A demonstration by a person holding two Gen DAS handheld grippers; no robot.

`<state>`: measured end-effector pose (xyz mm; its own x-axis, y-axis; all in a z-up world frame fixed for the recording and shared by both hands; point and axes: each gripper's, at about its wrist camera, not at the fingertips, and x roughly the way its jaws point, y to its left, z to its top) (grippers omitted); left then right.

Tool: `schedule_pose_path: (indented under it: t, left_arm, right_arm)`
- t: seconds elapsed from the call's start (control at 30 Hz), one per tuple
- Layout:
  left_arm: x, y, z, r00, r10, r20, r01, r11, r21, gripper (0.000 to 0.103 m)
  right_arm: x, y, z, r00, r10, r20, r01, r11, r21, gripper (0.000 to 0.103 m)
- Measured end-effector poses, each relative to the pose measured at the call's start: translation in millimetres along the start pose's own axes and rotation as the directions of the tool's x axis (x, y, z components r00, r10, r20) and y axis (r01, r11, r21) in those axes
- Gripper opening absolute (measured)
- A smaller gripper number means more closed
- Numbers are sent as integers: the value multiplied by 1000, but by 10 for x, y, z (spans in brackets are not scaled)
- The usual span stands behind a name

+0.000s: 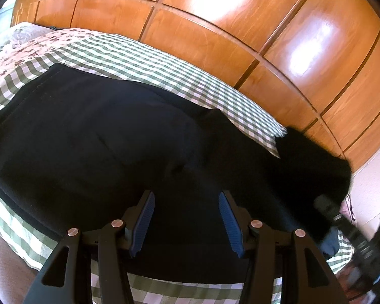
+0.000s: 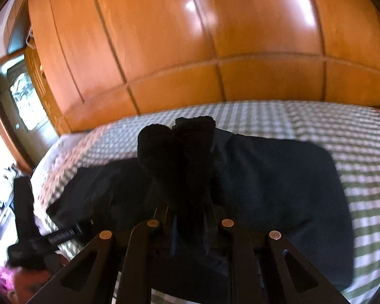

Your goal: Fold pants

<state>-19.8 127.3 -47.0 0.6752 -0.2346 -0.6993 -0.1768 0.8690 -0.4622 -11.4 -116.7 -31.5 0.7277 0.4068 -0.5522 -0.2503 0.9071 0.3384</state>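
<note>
- The left gripper (image 1: 186, 217) has its two black jaws spread apart, the ribbed blue pads (image 1: 145, 224) facing each other across a gap with nothing pinched; only flat dark cloth lies beneath them.
- The right gripper (image 2: 190, 217) is clenched on a bunched fold of the pants (image 2: 278, 177): thick, soft black fabric rises from between the narrowed fingers in two rounded lobes.
- The pants are a dark navy, matte, heavy-looking knit, spread broadly over the bed, with a stitched seam along one edge in the left wrist view and rounded corners in the right wrist view.
- Under them lies a bedcover (image 1: 149, 63) in green-and-white check, smooth and woven, with a floral patterned section (image 1: 20, 53) at one end.
- Beyond the bed stands a glossy orange-brown wooden wardrobe (image 1: 215, 33), its flat panels split by dark grooves and bright with glare.
</note>
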Motion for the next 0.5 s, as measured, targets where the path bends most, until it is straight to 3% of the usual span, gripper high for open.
schedule_pose_path:
  t: [0.13, 0.3, 0.37, 0.43, 0.5]
  left_arm:
    - [-1, 16, 4, 997, -71, 4, 71, 997, -33, 54]
    - [29, 40, 2, 978, -210, 0, 209, 972, -106, 54]
    - [40, -13, 13, 968, -252, 2, 251, 963, -100, 61]
    - [64, -83, 30, 950, -313, -10, 310, 945, -101, 66]
    - [119, -175, 45, 919, -392, -43, 386, 916, -112, 70]
  right_arm:
    - [201, 54, -171, 998, -4, -59, 2, 1000, -30, 20]
    - [221, -16, -349, 995, 35, -97, -35, 999, -1, 31]
    - [148, -35, -385, 991, 95, -90, -95, 995, 1, 56]
    - [28, -56, -425, 985, 158, -75, -157, 987, 15, 65]
    - [-130, -101, -468, 980, 193, -44, -192, 981, 18, 65]
